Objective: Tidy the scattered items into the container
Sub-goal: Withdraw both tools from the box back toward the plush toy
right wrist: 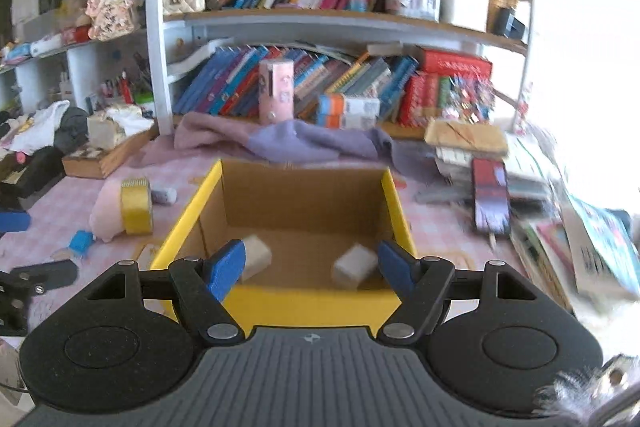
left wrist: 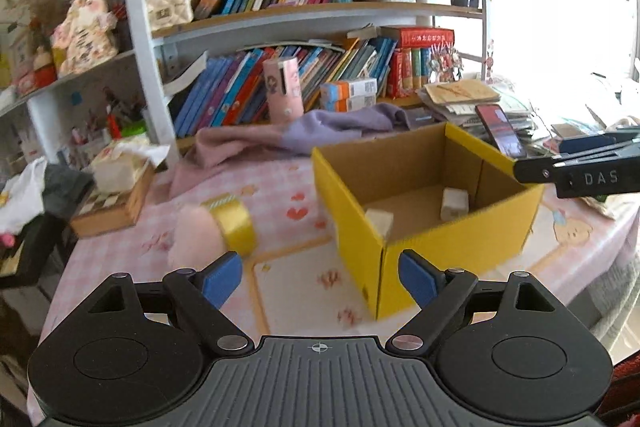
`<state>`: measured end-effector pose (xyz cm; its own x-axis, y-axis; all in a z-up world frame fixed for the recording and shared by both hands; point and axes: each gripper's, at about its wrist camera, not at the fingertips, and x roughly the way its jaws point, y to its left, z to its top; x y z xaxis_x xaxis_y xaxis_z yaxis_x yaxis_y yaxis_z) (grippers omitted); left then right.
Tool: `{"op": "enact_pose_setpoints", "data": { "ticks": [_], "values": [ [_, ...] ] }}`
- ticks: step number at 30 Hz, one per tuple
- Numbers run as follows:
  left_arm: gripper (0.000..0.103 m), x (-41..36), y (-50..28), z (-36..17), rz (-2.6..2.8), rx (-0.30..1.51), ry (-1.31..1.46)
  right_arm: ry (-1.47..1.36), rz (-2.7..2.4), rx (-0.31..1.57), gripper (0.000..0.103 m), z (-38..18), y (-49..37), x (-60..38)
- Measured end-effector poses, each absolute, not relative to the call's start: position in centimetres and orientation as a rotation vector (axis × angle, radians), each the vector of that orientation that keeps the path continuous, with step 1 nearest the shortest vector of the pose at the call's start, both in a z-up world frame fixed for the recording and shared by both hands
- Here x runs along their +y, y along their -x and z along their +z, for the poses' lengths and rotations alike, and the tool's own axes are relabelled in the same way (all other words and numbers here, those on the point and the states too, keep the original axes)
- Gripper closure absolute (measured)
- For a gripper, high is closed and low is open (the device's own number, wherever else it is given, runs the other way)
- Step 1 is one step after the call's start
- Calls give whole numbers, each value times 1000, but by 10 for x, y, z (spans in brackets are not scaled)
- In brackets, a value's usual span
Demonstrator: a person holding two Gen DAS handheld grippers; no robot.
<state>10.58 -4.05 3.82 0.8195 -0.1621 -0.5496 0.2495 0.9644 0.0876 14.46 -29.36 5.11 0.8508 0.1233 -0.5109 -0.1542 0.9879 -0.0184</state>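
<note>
Both grippers spread and empty above a cluttered pink table, with the yellow box (right wrist: 280,303) holding two pale blocks.

The left gripper (left wrist: 320,277) has its blue pads wide apart, nothing between them, over the box's near corner; the right gripper (right wrist: 312,265) is also spread, empty, over the box's near wall. One pale block (right wrist: 256,257) is partly hidden behind the right gripper's left pad, the other (right wrist: 354,265) lies just beside its right pad. A gold tape roll (right wrist: 137,205) rests against a pink plush (right wrist: 105,213), blurred and hard to read in the left view. Only the right view shows a small blue item (right wrist: 81,242) and a grey cylinder (right wrist: 164,195) on the table (right wrist: 52,211).
</note>
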Motion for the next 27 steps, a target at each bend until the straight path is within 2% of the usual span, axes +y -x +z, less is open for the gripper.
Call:
{"op": "enact_pose_setpoints", "data": {
  "ticks": [14, 23, 27],
  "values": [
    [15, 26, -35, 5, -147, 686, -84, 81, 169, 690, 28, 6, -56, -227],
    [15, 54, -20, -3, -92, 720, -53, 154, 280, 726, 28, 0, -49, -186],
    [15, 58, -25, 3, -93, 712, -140, 235, 370, 717, 28, 6, -60, -162]
  ]
}}
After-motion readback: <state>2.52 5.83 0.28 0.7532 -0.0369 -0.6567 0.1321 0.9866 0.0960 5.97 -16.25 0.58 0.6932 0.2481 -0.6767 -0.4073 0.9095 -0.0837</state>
